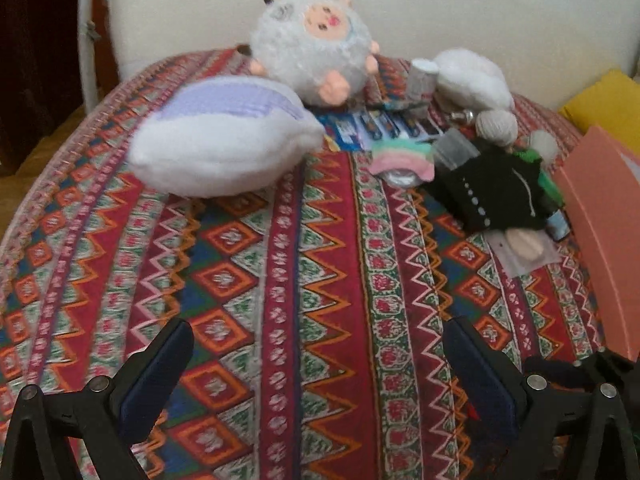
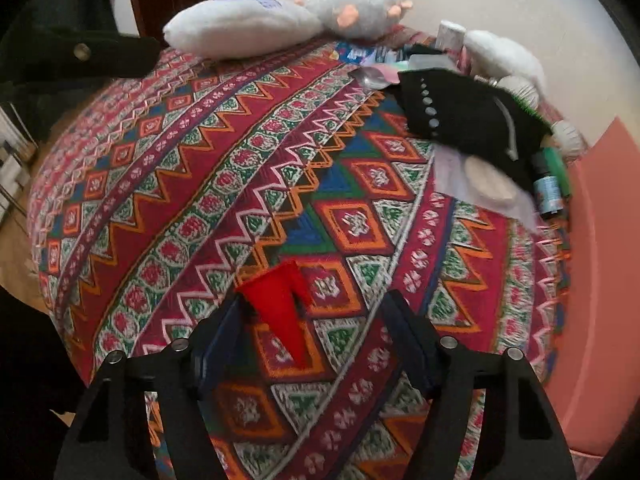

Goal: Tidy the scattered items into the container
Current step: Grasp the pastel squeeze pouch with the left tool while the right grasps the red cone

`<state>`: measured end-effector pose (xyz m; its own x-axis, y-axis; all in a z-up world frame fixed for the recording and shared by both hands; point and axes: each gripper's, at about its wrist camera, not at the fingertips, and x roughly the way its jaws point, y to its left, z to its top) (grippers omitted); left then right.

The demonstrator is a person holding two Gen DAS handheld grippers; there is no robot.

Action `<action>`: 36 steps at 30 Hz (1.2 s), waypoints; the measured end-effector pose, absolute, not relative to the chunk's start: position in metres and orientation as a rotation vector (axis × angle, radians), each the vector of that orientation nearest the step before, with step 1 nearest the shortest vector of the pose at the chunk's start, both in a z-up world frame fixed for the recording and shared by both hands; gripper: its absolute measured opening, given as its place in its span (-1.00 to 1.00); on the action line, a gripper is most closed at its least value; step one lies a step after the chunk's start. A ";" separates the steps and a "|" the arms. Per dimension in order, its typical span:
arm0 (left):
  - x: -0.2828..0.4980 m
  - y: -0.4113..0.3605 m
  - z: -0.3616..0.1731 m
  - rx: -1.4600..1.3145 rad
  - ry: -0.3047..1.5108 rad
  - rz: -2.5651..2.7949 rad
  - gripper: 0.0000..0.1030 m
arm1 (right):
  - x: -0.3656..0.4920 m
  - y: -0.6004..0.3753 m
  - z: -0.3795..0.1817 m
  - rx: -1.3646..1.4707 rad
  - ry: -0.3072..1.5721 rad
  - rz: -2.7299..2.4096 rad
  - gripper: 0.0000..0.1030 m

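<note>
Left wrist view: left gripper (image 1: 318, 360) hangs over bare patterned cloth (image 1: 280, 280), jaws wide apart, nothing between them. Clutter sits along the far edge: white-and-lilac cushion (image 1: 224, 140), fluffy sheep toy (image 1: 316, 46), a second white plush (image 1: 472, 76), blue printed packet (image 1: 372, 128), pastel striped piece (image 1: 400, 158), black fabric item with a row of pale dots (image 1: 492, 192), yarn ball (image 1: 496, 126), flat pale disc in a clear wrapper (image 1: 524, 246). Salmon-pink container (image 1: 604, 232) stands at the right edge, just beside the pile; its inside is not visible from either camera. Right wrist view: right gripper (image 2: 316, 320) partly spread, a red cone-shaped piece (image 2: 280, 300) resting against its left finger; whether that counts as a firm grip, cannot tell. Small dark bottle with blue label (image 2: 546, 188) lies near the container wall. Judgement: early stage, most items not yet put away, red piece likely next in.
</note>
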<state>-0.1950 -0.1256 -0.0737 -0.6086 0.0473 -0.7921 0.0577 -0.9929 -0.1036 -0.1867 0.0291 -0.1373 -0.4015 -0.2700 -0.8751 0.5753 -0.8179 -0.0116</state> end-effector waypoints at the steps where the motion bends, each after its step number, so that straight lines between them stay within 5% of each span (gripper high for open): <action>1: -0.201 -0.122 -0.079 1.398 0.172 -2.806 0.99 | -0.187 0.029 -0.135 1.295 0.434 -2.221 -0.28; 2: -0.208 -0.117 -0.084 1.409 0.157 -2.807 0.99 | -0.187 0.028 -0.133 1.280 0.439 -2.212 -0.46; 22: -0.401 -0.028 -0.148 1.404 -0.199 -2.879 1.00 | -0.228 0.099 -0.132 1.370 0.172 -2.187 -0.46; 23: -0.403 -0.026 -0.148 1.399 -0.203 -2.897 0.94 | -0.228 0.100 -0.131 1.372 0.166 -2.184 -0.46; 25: -0.404 -0.023 -0.146 1.400 -0.188 -2.938 0.27 | -0.230 0.102 -0.127 1.377 0.154 -2.182 -0.46; 36: -0.319 -0.054 -0.112 1.412 -0.025 -2.931 0.18 | -0.192 0.101 -0.090 1.263 0.146 -2.208 -0.46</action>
